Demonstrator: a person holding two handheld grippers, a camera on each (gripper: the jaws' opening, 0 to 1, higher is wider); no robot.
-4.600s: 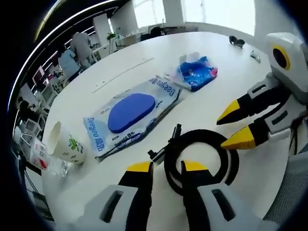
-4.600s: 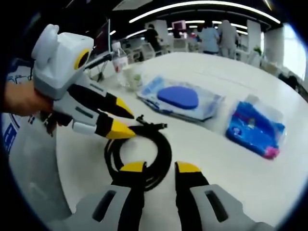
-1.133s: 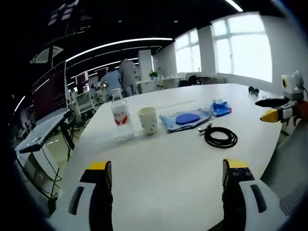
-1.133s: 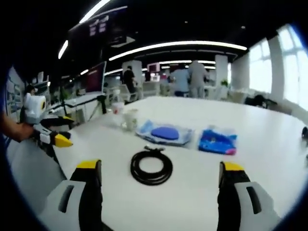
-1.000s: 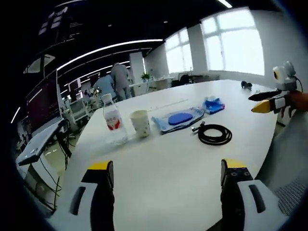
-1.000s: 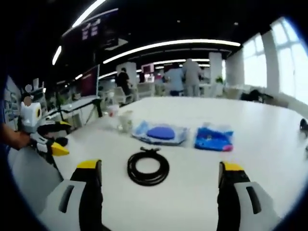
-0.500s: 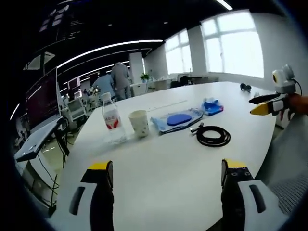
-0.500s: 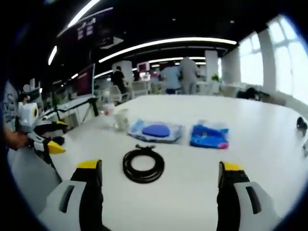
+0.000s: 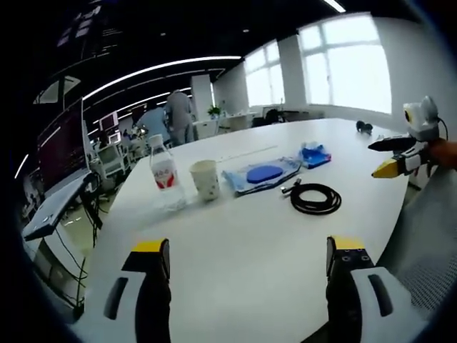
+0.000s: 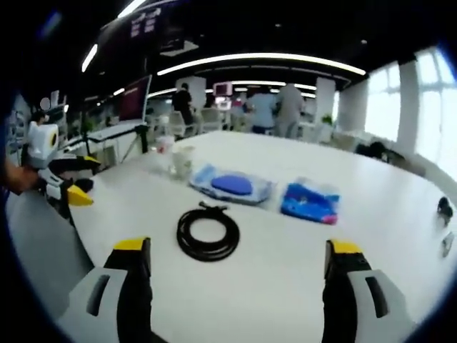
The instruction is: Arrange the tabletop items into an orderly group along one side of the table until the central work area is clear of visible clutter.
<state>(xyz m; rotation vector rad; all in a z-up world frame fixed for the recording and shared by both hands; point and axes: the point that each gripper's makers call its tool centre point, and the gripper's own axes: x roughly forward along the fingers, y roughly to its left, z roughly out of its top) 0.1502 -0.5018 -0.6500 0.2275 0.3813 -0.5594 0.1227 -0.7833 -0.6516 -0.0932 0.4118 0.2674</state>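
Note:
On the white table (image 9: 243,243) stand a water bottle (image 9: 163,176) and a paper cup (image 9: 206,179), then a flat blue-and-white pack (image 9: 261,174) and a small blue packet (image 9: 314,154) in a row. A coiled black cable (image 9: 314,198) lies in front of them. The right gripper view has the same cable (image 10: 208,233), flat pack (image 10: 230,186), blue packet (image 10: 310,201), cup (image 10: 182,161) and bottle (image 10: 165,148). My left gripper (image 9: 243,261) is open over the near table edge, holding nothing. My right gripper (image 10: 235,263) is open too, well short of the cable.
The other gripper (image 9: 398,155) shows at the right of the left gripper view, and the left one (image 10: 61,184) at the left of the right gripper view. Small dark objects (image 9: 364,128) lie at the table's far end. People (image 10: 275,107) stand among desks behind.
Both grippers, once close around the cable with narrow gaps, have drawn back to the table's edges and now stand wide open. Over the last second the views shifted only slightly.

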